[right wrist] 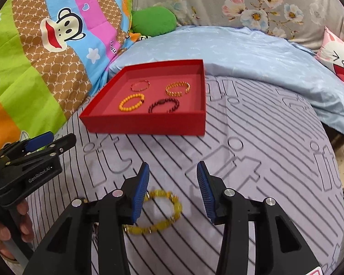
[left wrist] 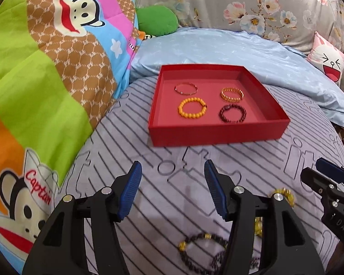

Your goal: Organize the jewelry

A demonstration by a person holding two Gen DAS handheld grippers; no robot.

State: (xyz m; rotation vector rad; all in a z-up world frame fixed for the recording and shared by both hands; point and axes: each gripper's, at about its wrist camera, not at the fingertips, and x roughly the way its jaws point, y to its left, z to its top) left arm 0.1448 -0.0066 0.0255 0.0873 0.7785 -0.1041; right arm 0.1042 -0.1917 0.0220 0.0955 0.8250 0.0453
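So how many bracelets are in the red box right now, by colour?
Thin red bangle: 1
Gold link bracelet: 1
Orange bead bracelet: 1
Dark red bead bracelet: 1
Total in the red box: 4
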